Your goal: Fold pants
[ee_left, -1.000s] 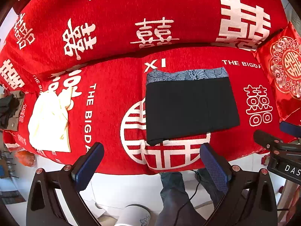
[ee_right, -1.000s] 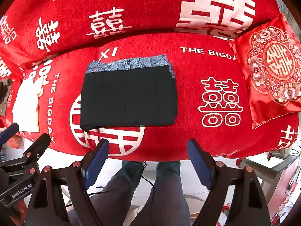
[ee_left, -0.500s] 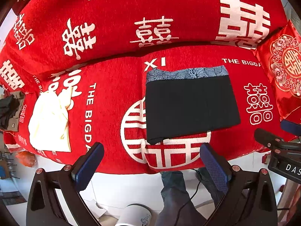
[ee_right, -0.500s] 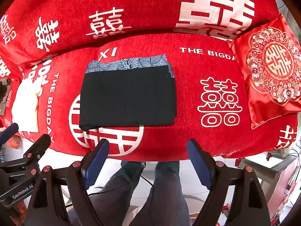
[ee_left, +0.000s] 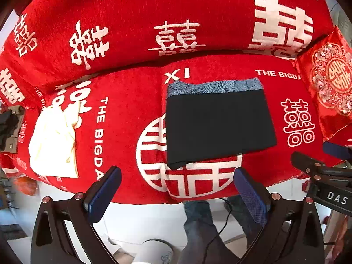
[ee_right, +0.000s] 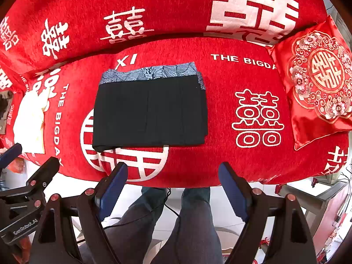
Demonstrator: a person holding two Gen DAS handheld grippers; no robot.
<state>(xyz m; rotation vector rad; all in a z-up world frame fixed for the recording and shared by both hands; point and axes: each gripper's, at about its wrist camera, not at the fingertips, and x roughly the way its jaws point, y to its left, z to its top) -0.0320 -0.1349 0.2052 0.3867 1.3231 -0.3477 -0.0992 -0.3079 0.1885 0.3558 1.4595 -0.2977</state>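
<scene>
Red sofa cover (ee_left: 132, 132) w/ folded pants (ee_left: 217, 123); your left hand-held gripper (ee_left: 176, 189) & right hand-held gripper (ee_right: 173, 187) hover off front edge, both wide, empty.

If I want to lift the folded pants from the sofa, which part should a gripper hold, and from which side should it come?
Probably the near-left corner of the pants, coming in low from the sofa's front edge. There the layers bulge into a thick rounded fold that stands a little off the cover, so one finger could slide under it. Both the left gripper and right gripper are open and empty.
</scene>
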